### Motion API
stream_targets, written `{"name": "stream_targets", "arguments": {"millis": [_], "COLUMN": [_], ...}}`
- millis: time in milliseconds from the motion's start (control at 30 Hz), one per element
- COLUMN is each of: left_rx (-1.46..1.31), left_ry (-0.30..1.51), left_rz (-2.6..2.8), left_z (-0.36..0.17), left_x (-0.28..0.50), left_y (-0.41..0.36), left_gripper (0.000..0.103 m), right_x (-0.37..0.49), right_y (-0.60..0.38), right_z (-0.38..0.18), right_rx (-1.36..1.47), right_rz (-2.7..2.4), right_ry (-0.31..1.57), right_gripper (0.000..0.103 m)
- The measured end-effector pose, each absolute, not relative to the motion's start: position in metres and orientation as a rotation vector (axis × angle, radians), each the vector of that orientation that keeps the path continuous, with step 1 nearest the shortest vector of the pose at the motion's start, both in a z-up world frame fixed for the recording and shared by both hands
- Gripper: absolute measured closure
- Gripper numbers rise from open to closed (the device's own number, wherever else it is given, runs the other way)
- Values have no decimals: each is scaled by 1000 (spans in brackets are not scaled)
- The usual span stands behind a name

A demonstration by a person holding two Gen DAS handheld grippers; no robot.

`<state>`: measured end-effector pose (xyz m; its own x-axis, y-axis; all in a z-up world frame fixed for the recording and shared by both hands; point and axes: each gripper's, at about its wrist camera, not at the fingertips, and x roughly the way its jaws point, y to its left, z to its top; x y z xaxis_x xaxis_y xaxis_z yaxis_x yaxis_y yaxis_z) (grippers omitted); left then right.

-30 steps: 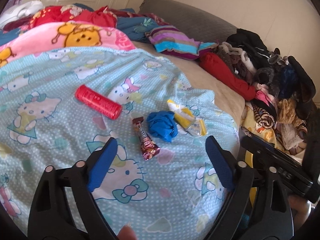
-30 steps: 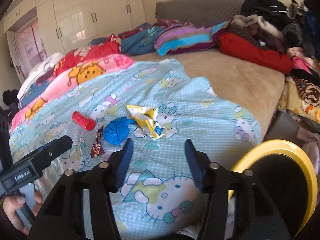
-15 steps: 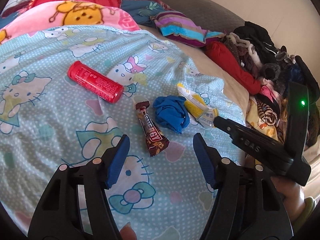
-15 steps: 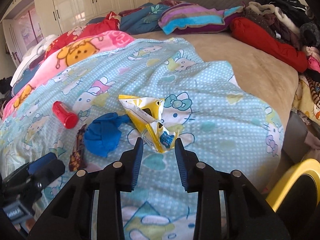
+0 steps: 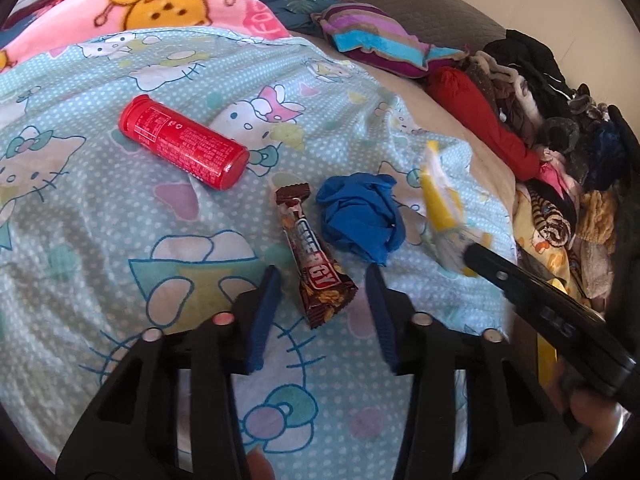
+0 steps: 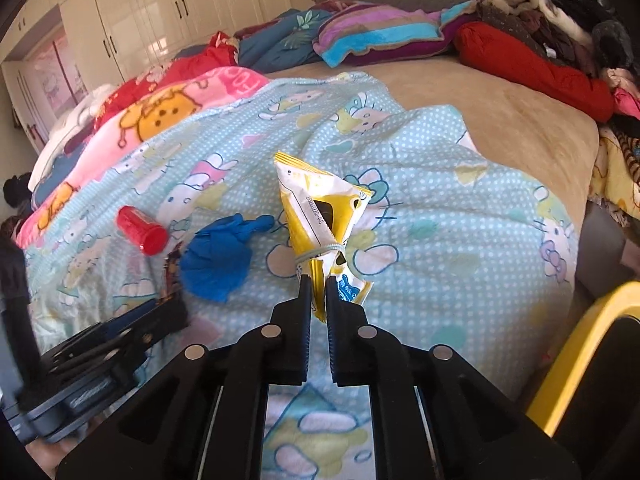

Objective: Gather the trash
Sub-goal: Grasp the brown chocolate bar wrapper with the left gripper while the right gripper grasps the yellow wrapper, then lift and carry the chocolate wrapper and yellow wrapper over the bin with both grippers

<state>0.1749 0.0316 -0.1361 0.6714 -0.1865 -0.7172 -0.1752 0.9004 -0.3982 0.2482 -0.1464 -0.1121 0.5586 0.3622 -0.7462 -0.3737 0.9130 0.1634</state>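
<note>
Trash lies on a light blue cartoon-cat blanket. A brown energy-bar wrapper has its near end between the blue pads of my left gripper; the jaws are closing and do not touch it. A crumpled blue glove lies just right of the bar, and a red tube lies further left. My right gripper is shut on the lower end of a yellow and white snack wrapper, which stands up from the blanket. The glove and tube lie to its left.
A yellow-rimmed bin stands off the bed at the lower right. Piled clothes and a red roll line the bed's right side. Striped pillows and a pink blanket lie at the back. White wardrobes stand behind.
Both grippers have come down closer to the blanket. The left jaws narrowed around the energy bar. The right jaws closed on the yellow wrapper, which now stands upright.
</note>
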Motion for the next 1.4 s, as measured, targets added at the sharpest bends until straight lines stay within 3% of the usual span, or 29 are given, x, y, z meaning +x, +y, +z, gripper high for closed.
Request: {"name": "stream_targets", "arguments": {"millis": [33,200,267,1400], "left_rx": [-461,-467,-475,-372], "left_ry": [848,855,848,653], "left_rz": [-6,-21,-29,-218], "left_z": [-137,-139,-136,-44], "left_x": [176,173,168,123], "left_y": [32,34,35,-23], "left_gripper": [79,84,91,92], "right_x": [245,225,219,146], "right_y": [-148,-151,-155,-259], "right_z": [-109,-98,-96,-48], "right_rx": [-8,-8,-2,58], "right_rz": [436,450,440,366], "right_ry": [868,828,811,761], "right_gripper": [95,96,96,96]}}
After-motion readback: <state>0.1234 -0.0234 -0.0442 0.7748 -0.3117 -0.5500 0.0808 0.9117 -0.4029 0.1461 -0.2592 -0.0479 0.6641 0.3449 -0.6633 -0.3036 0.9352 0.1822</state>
